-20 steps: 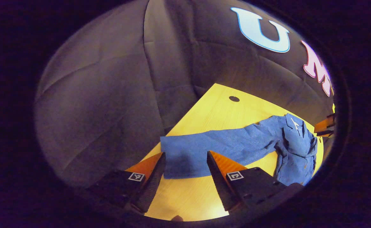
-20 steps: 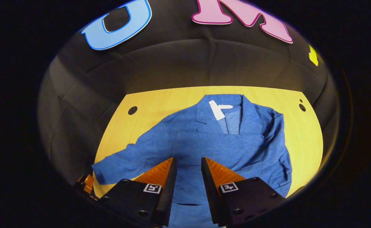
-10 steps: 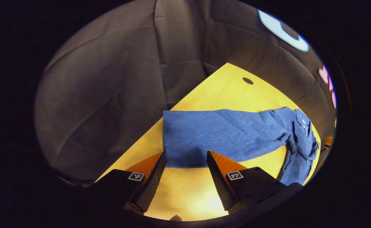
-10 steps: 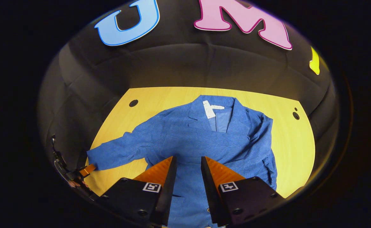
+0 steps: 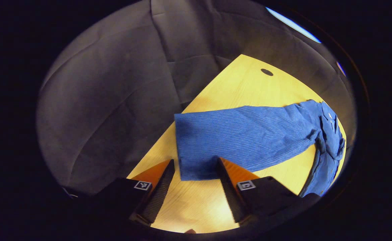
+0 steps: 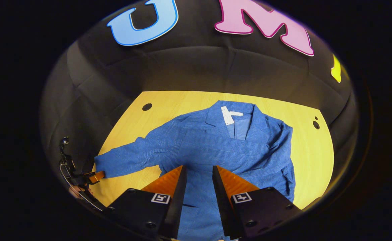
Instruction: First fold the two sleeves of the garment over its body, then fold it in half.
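Observation:
A blue striped jacket (image 6: pixel 222 150) lies face up on the yellow table (image 6: pixel 313 150), collar toward the far wall. One sleeve is folded across its chest. The other sleeve (image 5: pixel 242 137) stretches flat out toward the table's left edge. My left gripper (image 5: pixel 195 162) is open at that sleeve's end, and the cuff (image 5: pixel 196 167) lies between its fingers. In the right gripper view the left gripper (image 6: pixel 95 176) shows at the cuff, held by a hand. My right gripper (image 6: pixel 199 167) hovers over the jacket's lower middle, jaws a little apart with nothing pinched.
The table has round cable holes, one at the far left (image 6: pixel 147 107) and one at the far right (image 6: pixel 316 124). The sleeve's cuff lies near the table's left edge (image 5: pixel 155 157). Black cloth walls close in the far and left sides.
My left gripper has moved in on the cuff, which now lies deeper between its fingers. The right gripper has hardly moved; the jacket lies as before.

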